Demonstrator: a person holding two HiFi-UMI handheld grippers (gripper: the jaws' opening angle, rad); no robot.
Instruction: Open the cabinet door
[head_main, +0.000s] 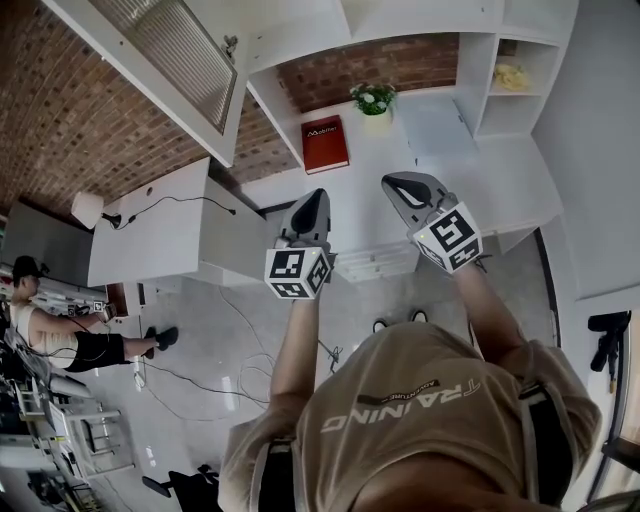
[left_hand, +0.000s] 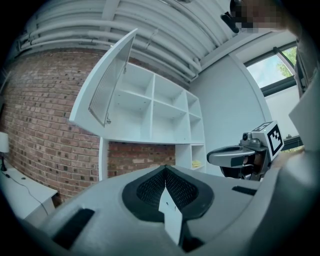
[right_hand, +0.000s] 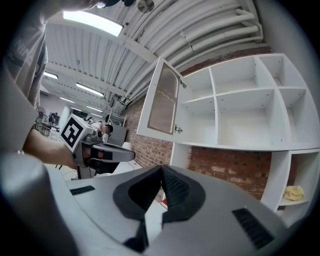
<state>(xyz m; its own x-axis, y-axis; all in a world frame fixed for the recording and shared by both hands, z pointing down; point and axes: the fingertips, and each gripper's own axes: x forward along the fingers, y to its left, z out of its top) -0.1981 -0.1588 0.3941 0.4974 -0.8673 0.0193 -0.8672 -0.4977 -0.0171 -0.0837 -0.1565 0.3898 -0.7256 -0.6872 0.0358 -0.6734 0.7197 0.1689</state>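
The left claw (left_hand: 165, 169) has its jaws pressed together and empty, and the right claw (right_hand: 161, 168) is closed and empty in the same way. Both are held level, side by side, facing the white cabinet (right_hand: 240, 100) and apart from it. The cabinet door (left_hand: 107, 85) stands swung open, above and to the left of the left claw, well apart from both claws and touched by neither.
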